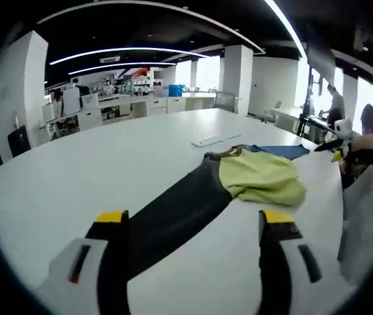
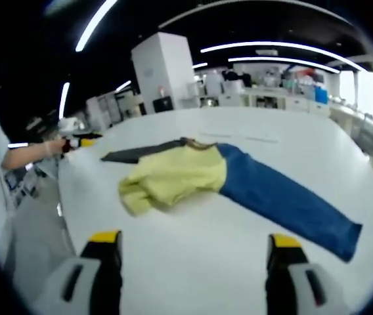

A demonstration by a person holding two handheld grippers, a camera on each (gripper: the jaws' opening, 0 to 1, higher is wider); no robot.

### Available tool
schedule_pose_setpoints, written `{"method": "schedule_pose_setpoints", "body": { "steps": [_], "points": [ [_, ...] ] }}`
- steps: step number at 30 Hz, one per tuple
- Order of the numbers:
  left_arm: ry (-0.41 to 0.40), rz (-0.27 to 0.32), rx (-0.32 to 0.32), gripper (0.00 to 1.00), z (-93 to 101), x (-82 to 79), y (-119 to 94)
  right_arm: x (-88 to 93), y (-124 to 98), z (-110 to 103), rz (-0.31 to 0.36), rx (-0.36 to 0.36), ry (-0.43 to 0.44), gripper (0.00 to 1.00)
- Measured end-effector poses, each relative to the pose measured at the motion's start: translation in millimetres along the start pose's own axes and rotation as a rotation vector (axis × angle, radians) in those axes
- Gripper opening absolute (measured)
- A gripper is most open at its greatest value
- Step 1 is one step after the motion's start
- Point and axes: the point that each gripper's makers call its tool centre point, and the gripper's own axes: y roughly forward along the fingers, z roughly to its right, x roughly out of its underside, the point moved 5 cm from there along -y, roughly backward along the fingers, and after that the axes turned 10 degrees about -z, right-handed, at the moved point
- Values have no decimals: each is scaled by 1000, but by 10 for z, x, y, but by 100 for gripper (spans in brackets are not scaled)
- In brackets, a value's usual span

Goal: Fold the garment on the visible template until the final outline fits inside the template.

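**Garment spread on worktop, both tongs off and wide**

Left gripper view: left tongs (image 1: 193, 226) stand wide, nothing between the jaws, low over the white worktop (image 1: 94, 164). Straight ahead the garment (image 1: 239, 177) lies flat; its dark sleeve (image 1: 173, 216) runs toward these tongs, probably so its end can be taken from this side. The yellow body (image 1: 262, 177) is bunched mid-table, a blue sleeve (image 1: 282, 151) showing beyond it. No template outline can be made out under the cloth.

Right gripper view: right tongs (image 2: 196, 252) also wide and empty, clear of the cloth. From here the dark sleeve (image 2: 140, 154) lies far left, the yellow body (image 2: 173, 176) in the middle, the blue sleeve (image 2: 285, 203) stretched right, its cuff near the worktop (image 2: 193, 269) edge.

Judgement: sleeves laid out opposite each hand; folding not yet visibly begun.
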Motion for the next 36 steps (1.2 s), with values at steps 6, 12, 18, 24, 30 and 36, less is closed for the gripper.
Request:
{"method": "schedule_pose_setpoints", "body": {
  "steps": [6, 12, 18, 24, 30, 36],
  "points": [
    [-1, 24, 101, 77, 491, -30, 10, -32, 18, -58, 0, -18, -23, 91],
    [-7, 19, 140, 80, 784, 85, 109, -110, 47, -88, 6, -37, -40, 91],
    [-35, 34, 146, 79, 1037, 159, 141, -151, 87, -132, 2, -56, -59, 91],
    [-53, 39, 166, 77, 1215, 187, 144, -186, 160, -202, -6, -73, -91, 90],
    [-67, 54, 170, 76, 1408, 134, 149, -266, 273, -375, -25, -85, -201, 82],
    [-64, 47, 179, 74, 1502, 173, 194, -401, 409, -656, -41, -126, -327, 80]
  ]
}}
